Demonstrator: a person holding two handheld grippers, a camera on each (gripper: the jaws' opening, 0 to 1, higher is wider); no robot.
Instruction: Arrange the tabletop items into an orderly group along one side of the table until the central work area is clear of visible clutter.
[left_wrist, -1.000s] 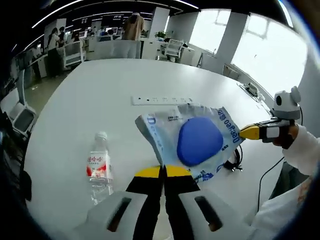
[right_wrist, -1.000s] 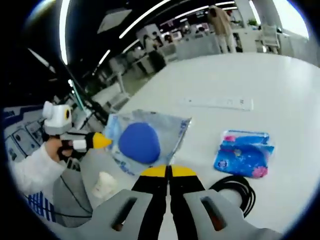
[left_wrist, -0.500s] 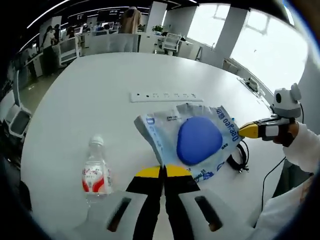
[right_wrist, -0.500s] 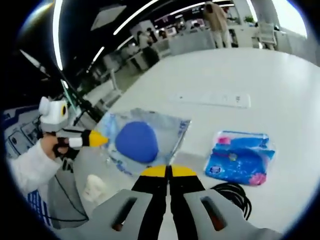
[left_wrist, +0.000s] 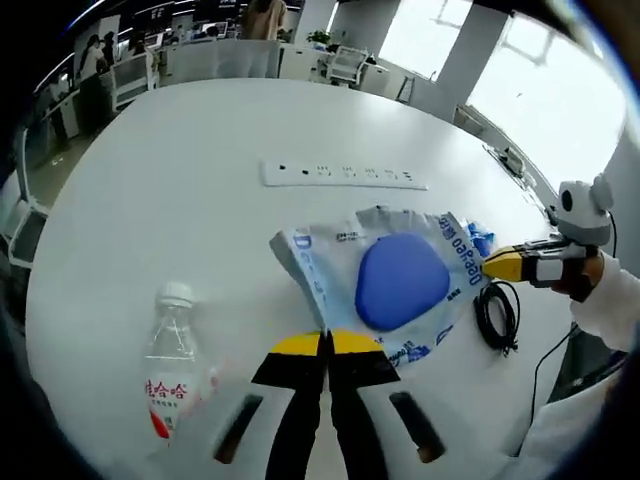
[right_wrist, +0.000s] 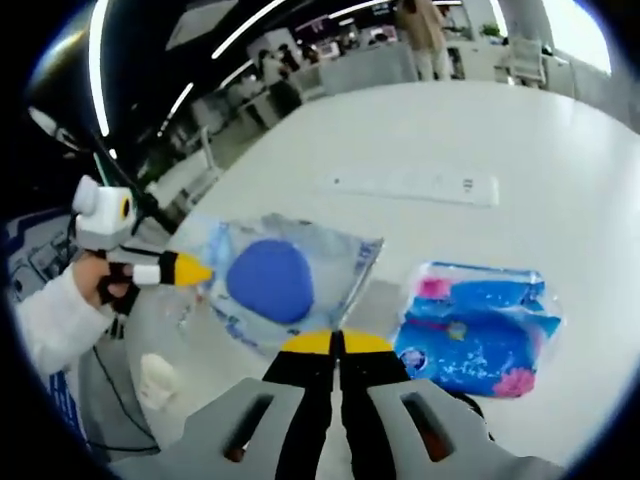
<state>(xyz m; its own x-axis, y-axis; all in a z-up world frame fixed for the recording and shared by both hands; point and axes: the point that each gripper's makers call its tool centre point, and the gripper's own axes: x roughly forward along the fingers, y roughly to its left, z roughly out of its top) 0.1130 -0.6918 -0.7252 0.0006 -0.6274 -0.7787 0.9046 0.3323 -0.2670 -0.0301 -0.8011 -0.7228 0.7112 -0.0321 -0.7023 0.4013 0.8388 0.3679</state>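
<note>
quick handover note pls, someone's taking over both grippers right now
Left gripper: shut on one edge of the clear bag with the blue pad inside.
Right gripper: shut on the opposite edge of the same bag; the bag hangs stretched between them above the table.
On the table: water bottle lying flat, power strip, blue packet, black cable.
Done: nothing grouped yet.
Left: set the bag down along one side, then gather the rest there.
</note>
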